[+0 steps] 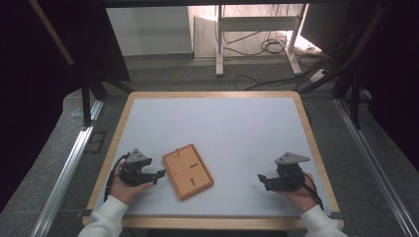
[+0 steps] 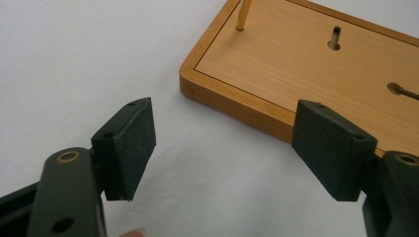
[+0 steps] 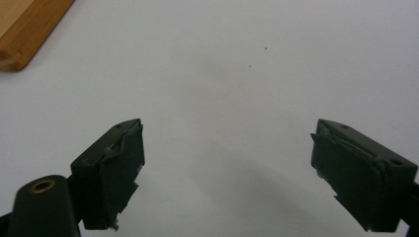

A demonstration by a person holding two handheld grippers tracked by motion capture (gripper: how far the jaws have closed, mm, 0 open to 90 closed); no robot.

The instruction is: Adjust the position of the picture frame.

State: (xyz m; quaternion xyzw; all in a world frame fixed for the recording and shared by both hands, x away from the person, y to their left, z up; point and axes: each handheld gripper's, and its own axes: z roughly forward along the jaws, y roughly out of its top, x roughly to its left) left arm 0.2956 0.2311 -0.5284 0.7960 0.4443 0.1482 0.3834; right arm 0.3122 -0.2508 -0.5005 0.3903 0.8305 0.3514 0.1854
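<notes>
Black jaws of the left gripper (image 2: 225, 153) stand spread wide and empty just short of the wooden board (image 1: 188, 171), whose near corner lies between and just beyond them; the right gripper (image 1: 262, 178) rests well to the right of the board, jaws likewise parted on nothing. By my reading this is the approach before any grasp, and the next move calls for the left jaws to straddle the board's edge and close. Lying flat at the table's (image 1: 237, 123) near-left, the board has its long axis running diagonally, its thin brass pin (image 2: 243, 15) at the far end.
</notes>
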